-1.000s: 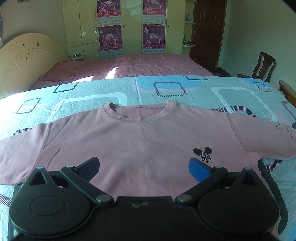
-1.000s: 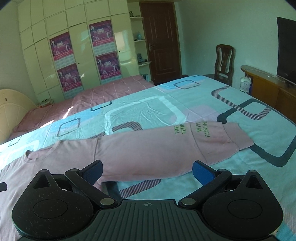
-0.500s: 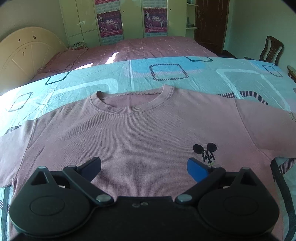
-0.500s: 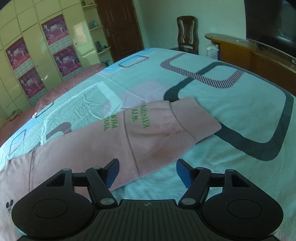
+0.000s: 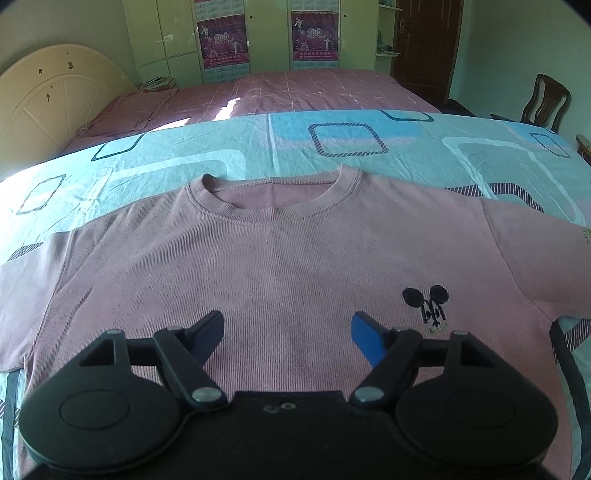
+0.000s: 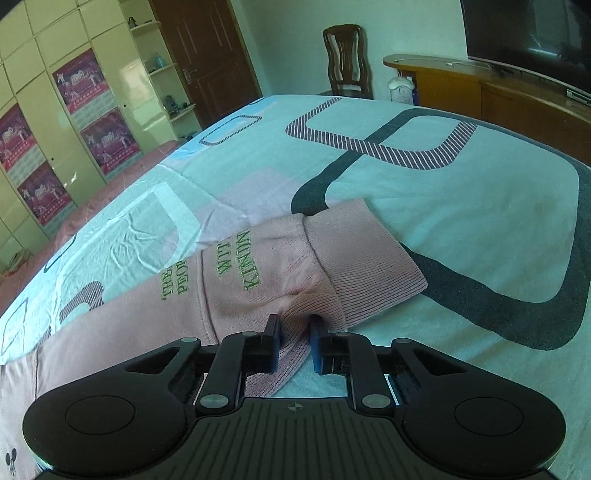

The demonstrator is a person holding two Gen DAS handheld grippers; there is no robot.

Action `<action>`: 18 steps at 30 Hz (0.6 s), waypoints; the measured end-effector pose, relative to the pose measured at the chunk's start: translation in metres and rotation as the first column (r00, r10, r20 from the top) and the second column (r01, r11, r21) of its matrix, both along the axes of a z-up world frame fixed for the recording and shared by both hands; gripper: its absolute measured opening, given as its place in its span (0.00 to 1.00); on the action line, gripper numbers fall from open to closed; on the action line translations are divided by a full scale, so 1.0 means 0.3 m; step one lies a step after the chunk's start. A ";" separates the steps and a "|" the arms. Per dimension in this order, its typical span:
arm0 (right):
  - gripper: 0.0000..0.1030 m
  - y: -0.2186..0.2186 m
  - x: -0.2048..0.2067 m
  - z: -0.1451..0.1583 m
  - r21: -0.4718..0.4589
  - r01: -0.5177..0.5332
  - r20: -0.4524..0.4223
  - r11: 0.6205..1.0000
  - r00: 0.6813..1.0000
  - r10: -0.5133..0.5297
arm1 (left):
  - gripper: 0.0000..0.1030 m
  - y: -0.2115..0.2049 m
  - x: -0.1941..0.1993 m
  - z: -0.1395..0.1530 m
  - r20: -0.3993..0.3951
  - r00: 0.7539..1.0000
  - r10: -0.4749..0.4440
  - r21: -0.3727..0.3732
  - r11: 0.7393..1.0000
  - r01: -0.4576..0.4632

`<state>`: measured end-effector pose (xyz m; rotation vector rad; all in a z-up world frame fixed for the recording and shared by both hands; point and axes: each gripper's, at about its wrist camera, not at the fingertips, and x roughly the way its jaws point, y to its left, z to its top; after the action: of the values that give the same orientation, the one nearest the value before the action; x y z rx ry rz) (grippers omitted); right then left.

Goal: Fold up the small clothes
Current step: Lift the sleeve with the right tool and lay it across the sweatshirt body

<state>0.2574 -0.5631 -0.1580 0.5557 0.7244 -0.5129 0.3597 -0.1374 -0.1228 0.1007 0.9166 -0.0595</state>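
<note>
Your left gripper (image 5: 287, 330) hangs low over the chest of the pink sweatshirt (image 5: 280, 266), its jaws spread wide and holding nothing, with ribbed fabric showing between them. At 2 o'clock from those jaws sits a small black mouse-head emblem (image 5: 426, 301). Your right gripper (image 6: 294, 341) has its jaws clamped on a pinched ridge of the sweatshirt's sleeve (image 6: 258, 280), just short of the ribbed cuff (image 6: 364, 258), which lies at 1 o'clock. Green embroidered lettering (image 6: 236, 264) runs across the sleeve at 11 o'clock, too skewed to read in full.

The garment lies flat, front up, on the bed's turquoise patterned bedspread (image 6: 461, 206), collar (image 5: 275, 199) at 12 o'clock in the left view. Both sleeve ends are cut off at that frame's edges.

Beyond the bedspread lies a mauve checked bed cover (image 5: 295, 92), a cream headboard (image 5: 55, 96) at 10 o'clock, and wardrobes with posters (image 5: 225, 44). A wooden chair (image 6: 347, 61) stands at 12 o'clock in the right view, a dark television (image 6: 528, 33) over a wooden cabinet (image 6: 480, 92) at 2 o'clock.
</note>
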 end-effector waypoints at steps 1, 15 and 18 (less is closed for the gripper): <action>0.08 0.005 -0.001 0.008 -0.008 -0.004 0.008 1.000 1.000 0.004 | 0.70 0.001 -0.001 0.001 0.002 1.000 -0.002 0.003 1.000 0.002; 0.02 0.401 0.191 0.214 -0.155 -0.287 0.169 0.945 0.935 0.312 | 0.70 0.136 -0.016 0.042 0.046 0.998 0.038 -0.032 0.999 -0.037; 0.01 0.574 0.235 0.242 -0.167 -0.396 0.194 0.903 0.884 0.424 | 0.70 0.187 -0.022 0.045 0.054 0.997 0.051 -0.043 0.998 -0.048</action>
<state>0.3278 -0.3909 -0.0853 0.3227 0.5660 -0.0915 0.3530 -0.0815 -0.1093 0.0408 0.8617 -0.0295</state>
